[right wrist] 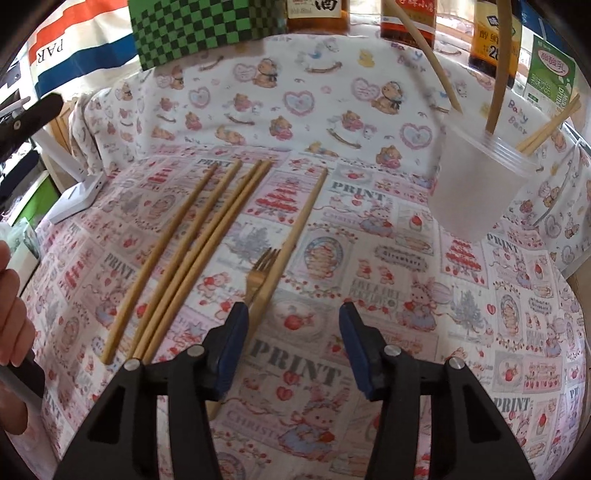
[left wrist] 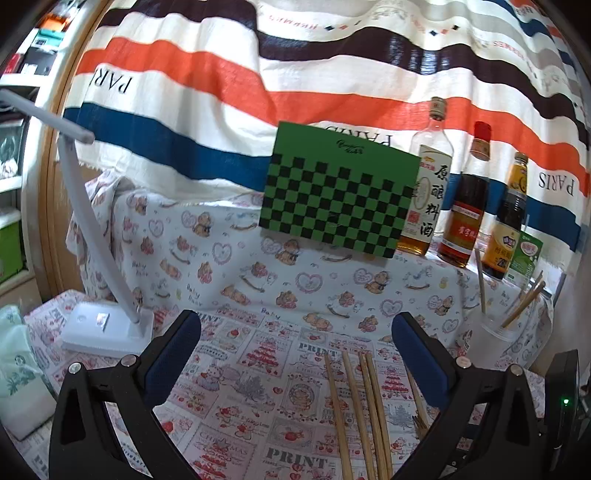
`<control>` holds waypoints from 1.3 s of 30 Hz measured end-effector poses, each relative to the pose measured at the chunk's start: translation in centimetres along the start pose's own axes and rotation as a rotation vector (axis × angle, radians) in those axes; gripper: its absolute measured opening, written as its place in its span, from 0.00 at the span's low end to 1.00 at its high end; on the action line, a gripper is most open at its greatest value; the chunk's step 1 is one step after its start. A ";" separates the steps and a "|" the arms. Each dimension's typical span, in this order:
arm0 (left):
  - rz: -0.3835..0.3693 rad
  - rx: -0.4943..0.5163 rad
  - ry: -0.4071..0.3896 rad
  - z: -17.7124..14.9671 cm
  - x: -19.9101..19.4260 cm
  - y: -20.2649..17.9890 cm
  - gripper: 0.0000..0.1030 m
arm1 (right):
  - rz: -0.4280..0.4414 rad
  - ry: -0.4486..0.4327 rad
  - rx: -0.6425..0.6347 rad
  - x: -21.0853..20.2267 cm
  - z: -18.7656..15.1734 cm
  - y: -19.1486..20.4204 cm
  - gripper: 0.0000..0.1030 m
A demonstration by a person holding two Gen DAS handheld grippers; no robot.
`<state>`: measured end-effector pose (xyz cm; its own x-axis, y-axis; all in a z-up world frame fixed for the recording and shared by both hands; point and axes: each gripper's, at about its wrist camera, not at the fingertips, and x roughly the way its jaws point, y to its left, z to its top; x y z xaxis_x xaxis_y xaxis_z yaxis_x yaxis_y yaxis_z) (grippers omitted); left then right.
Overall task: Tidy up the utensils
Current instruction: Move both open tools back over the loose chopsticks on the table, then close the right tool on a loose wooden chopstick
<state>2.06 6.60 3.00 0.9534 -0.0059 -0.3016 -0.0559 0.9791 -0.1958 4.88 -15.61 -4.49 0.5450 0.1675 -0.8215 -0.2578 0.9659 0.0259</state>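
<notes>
— What can you read from where you stand?

— The tablecloth (right wrist: 295, 365) shouts "PRINT" and "CHRISTMAS" in its patches; the striped drape (left wrist: 177, 74) behind says "PARIS". The clear bottle (left wrist: 428, 184) carries a column of Chinese characters, the green carton (right wrist: 550, 77) more of them, and the dark bottle (right wrist: 493, 33) shows a "28".

— And the utensils?

— 5 bamboo chopsticks (right wrist: 192, 240) lie flat on the tablecloth, thin and pale, well left of the frosted plastic cup (right wrist: 476, 192). A wooden fork (right wrist: 262, 273) rests against the chopstick nearest the cup. More chopsticks stand tilted inside the cup (left wrist: 498, 332).

— The tongs?

— The right gripper (right wrist: 291, 325) hangs over the fork's handle, blue padded jaws partly apart; I think nothing is pinched, though the left pad hides the handle. The left gripper (left wrist: 295, 339) is spread wide, empty, left of the cup.

— Anything crowding?

— A green-and-black checkered board (left wrist: 340, 192) leans left of the bottles, and a white desk lamp (left wrist: 103, 325) sits far left of the cup.
</notes>
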 end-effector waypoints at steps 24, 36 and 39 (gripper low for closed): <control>0.016 0.057 -0.010 -0.4 -0.1 -1.0 1.00 | -0.139 -0.114 0.039 -1.4 0.3 -1.5 0.07; 0.019 0.017 -0.001 -0.3 0.1 -0.2 1.00 | -0.038 -0.415 0.189 -7.4 0.6 -3.9 0.07; 0.019 0.020 -0.002 -0.3 0.1 -0.2 1.00 | 0.004 -0.450 0.236 -8.1 0.7 -4.7 0.07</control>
<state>2.05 6.34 2.76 0.9527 0.0130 -0.3036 -0.0681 0.9828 -0.1718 2.20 -21.33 2.48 0.8476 0.1901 -0.4955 -0.1018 0.9745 0.1997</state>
